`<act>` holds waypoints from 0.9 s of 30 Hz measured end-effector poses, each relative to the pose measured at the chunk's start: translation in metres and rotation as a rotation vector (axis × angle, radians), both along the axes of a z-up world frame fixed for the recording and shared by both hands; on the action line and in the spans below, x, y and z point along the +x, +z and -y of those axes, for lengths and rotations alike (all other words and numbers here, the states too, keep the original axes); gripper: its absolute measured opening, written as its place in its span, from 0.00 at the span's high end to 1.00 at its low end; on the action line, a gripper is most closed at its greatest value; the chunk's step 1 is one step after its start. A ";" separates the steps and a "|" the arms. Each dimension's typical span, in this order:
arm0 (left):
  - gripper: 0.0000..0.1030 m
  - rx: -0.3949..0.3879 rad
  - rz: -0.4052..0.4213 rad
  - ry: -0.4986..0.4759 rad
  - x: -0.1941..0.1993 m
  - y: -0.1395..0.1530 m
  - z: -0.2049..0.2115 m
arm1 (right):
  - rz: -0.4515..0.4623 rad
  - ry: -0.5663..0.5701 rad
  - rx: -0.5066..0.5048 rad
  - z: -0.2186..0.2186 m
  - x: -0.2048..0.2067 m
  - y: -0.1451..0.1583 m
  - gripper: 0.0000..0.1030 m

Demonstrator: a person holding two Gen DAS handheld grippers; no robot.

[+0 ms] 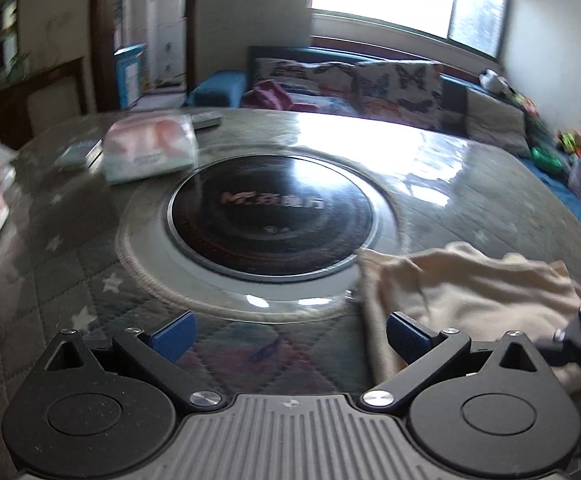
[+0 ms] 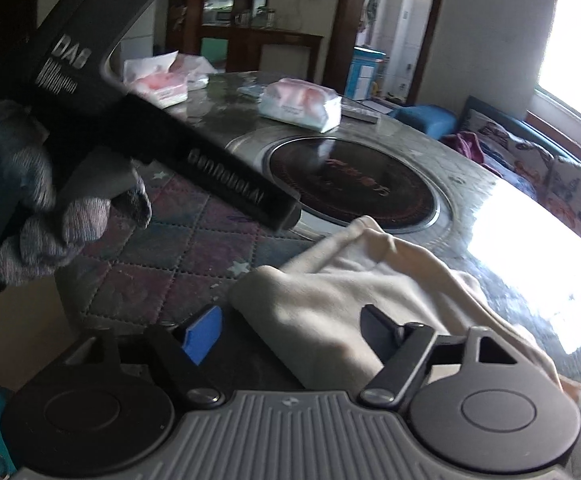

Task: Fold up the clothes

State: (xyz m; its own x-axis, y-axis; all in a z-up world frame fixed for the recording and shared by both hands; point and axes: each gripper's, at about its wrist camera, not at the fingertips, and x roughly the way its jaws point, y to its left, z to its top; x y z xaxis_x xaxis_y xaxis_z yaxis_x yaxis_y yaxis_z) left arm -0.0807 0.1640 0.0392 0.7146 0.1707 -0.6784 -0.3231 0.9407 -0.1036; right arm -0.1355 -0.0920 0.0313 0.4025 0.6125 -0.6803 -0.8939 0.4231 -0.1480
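A cream-coloured garment [image 1: 470, 292] lies crumpled on the round table at the lower right of the left wrist view. It also shows in the right wrist view [image 2: 330, 304], low and centre. My left gripper [image 1: 290, 338] is open and empty, just left of the garment's edge. My right gripper [image 2: 294, 334] is open, its fingers spread over the garment's near fold, not closed on it. The left gripper's black body [image 2: 138, 120], held by a gloved hand [image 2: 30, 204], crosses the upper left of the right wrist view.
A black round cooktop [image 1: 270, 216] sits in the table's middle. A tissue pack [image 1: 150, 148] and a flat remote [image 1: 208, 120] lie beyond it. Another tissue pack [image 2: 158, 84] lies at the far left. A sofa with butterfly cushions [image 1: 390, 84] stands behind.
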 end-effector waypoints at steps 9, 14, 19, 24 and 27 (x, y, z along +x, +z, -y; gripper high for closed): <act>0.03 -0.229 0.000 0.010 0.005 -0.006 -0.011 | 0.073 0.064 -0.063 -0.012 -0.002 -0.008 0.78; 0.02 -0.394 0.001 0.027 0.014 -0.010 -0.012 | -0.009 0.022 0.042 0.003 0.015 0.009 0.86; 0.03 -0.560 -0.011 0.035 0.026 -0.017 -0.012 | -0.059 -0.003 0.122 0.019 0.026 0.024 0.87; 0.20 -0.665 -0.025 0.029 0.037 -0.026 -0.009 | -0.064 0.003 0.156 0.030 0.028 0.030 0.89; 0.44 -0.728 -0.034 0.026 0.043 -0.031 -0.007 | -0.074 0.018 0.165 0.033 0.028 0.030 0.89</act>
